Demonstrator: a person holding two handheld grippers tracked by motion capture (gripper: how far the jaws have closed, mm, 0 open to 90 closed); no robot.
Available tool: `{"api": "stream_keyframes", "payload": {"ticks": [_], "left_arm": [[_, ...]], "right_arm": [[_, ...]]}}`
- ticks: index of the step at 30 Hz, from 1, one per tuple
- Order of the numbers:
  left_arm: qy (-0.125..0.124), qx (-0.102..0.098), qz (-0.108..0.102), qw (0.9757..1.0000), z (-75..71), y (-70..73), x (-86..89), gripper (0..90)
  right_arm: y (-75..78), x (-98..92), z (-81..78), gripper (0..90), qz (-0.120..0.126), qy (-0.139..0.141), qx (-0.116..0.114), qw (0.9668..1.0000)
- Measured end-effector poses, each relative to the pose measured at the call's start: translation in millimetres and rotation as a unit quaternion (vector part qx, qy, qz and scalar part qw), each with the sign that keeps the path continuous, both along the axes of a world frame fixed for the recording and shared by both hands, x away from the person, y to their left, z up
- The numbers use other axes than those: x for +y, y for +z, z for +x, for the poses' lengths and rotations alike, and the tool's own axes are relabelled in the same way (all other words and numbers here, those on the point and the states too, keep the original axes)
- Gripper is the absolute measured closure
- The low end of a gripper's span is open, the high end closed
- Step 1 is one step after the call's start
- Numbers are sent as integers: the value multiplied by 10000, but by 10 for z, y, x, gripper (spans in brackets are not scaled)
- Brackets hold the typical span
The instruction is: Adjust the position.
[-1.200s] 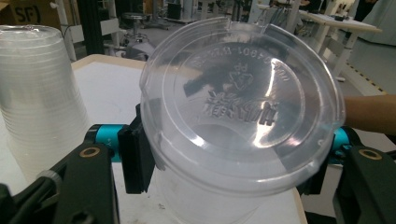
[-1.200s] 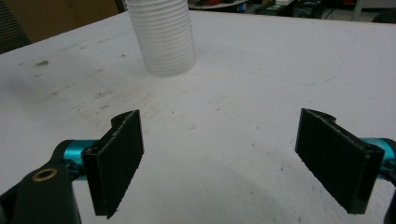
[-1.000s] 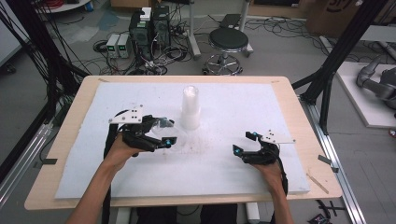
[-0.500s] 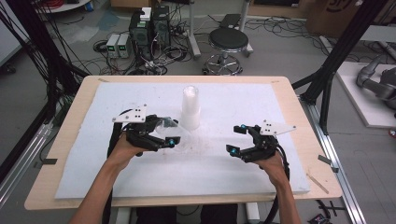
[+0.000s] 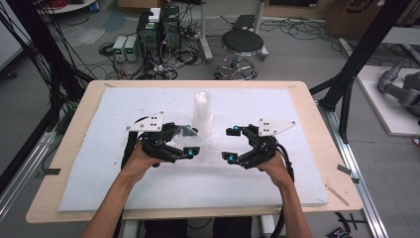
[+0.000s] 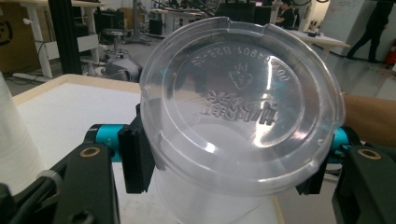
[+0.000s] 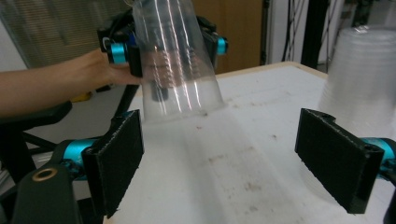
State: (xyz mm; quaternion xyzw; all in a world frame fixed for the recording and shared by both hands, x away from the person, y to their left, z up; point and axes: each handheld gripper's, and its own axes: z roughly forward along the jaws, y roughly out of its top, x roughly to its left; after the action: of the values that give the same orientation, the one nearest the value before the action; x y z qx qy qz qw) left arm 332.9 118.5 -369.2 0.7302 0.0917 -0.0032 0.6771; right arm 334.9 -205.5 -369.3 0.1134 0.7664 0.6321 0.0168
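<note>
Clamping a clear plastic cup by its sides, the left claw holds it tilted above the white mat that covers the wooden counter, at about 8 o'clock from the stack of cups standing upside down near the mat's middle. In the left gripper view the cup's embossed base faces the camera, with the black pads pressed against its wall at 9 o'clock and 3 o'clock. In the right gripper view the same cup hangs mouth-down, its rim just above the mat, gripped by the far claw with a hand behind it at 9 o'clock.

The right claw is released, its two pads spread wide with nothing between them; it sits at about 4 o'clock from the stack, near it but apart, and faces the left claw across a bare strip of mat. In its own view the stack rises at 2 o'clock, just behind the right-hand pad. Both forearms enter from 6 o'clock in the high view. A round stool stands on the floor beyond the counter's far edge at 12 o'clock.
</note>
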Motion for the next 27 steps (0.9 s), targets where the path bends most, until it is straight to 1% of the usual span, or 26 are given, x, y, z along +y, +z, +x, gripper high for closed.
{"api": "stream_keyframes", "payload": {"ticks": [1, 4, 5, 6, 7, 9, 10, 11, 18, 22, 23, 27], "left_arm": [[-4, -1, -6, 10000, -2, -1, -11, 357], [-47, -13, 18, 10000, -3, -5, -35, 357], [-50, -10, 24, 10000, -3, -8, -48, 358], [-50, -10, 24, 10000, -3, -8, -48, 357], [-59, 6, 18, 10000, -4, -8, -56, 357], [-67, 12, 10, 10000, -3, -8, -60, 357], [-87, 4, 11, 10000, 0, -7, -63, 357], [-81, 11, -6, 10000, -1, -8, -70, 357], [-146, 6, -38, 9999, -5, -5, -118, 357], [-182, 7, -79, 9998, -8, 5, -148, 357], [-189, -4, -66, 9998, -10, 12, -154, 357], [-248, -42, -97, 9996, -10, 35, -185, 358]], "right_arm": [[8, 26, 6, 155, 10, 47, -43, 10000], [18, 77, 12, 155, 2, 108, -47, 9999], [21, 122, 15, 155, -45, 174, -35, 9998], [21, 122, 15, 155, -45, 174, -35, 9998], [23, 165, 16, 155, -61, 245, -52, 9997], [24, 209, 8, 155, -65, 303, -39, 9995], [23, 230, 9, 154, -76, 316, -91, 9994], [22, 251, 3, 155, -101, 344, -68, 9993], [13, 352, -9, 154, -146, 438, -86, 9989], [5, 413, -16, 154, -172, 485, -156, 9986], [4, 422, -22, 154, -198, 492, -128, 9985], [-12, 472, -20, 154, -252, 533, -179, 9981]]}}
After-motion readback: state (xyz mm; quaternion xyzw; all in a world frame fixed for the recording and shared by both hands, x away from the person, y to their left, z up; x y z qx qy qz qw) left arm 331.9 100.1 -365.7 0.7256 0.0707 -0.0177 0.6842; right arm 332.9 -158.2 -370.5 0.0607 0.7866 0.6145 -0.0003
